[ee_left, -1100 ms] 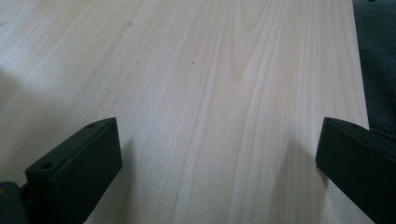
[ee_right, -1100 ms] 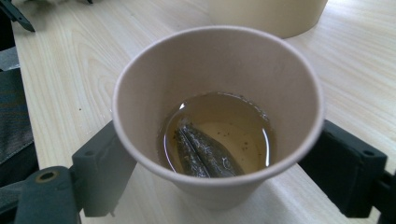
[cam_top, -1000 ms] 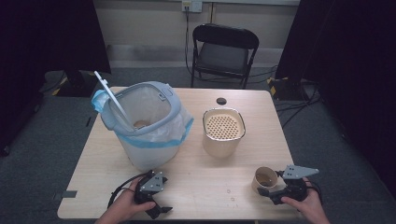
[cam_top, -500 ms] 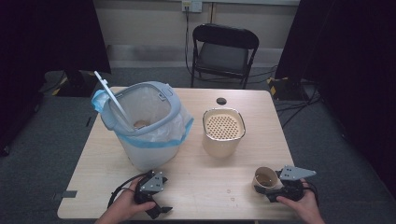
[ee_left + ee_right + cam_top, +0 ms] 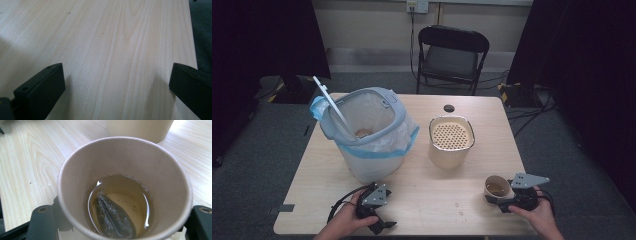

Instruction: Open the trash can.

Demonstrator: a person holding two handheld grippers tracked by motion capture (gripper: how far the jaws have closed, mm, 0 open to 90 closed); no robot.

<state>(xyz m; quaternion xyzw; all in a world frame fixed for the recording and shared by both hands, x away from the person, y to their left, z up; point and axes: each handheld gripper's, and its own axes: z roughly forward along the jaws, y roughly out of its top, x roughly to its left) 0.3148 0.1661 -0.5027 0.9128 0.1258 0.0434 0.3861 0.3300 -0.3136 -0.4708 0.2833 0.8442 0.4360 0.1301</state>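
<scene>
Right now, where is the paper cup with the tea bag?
In the high view the paper cup sits near the table's front right corner, between the right gripper's fingers, in front of the perforated beige container.

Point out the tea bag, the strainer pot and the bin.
tea bag [image 5: 112, 217], right gripper view, middle of the bag
strainer pot [image 5: 451, 135], high view, its perforated top
bin [image 5: 374, 167], high view, front wall

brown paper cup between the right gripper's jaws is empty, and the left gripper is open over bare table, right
Not quite. The brown paper cup between the right gripper's jaws is not empty: the right gripper view shows a dark tea bag lying in a little amber liquid. The left gripper is indeed open over bare wooden table.
</scene>
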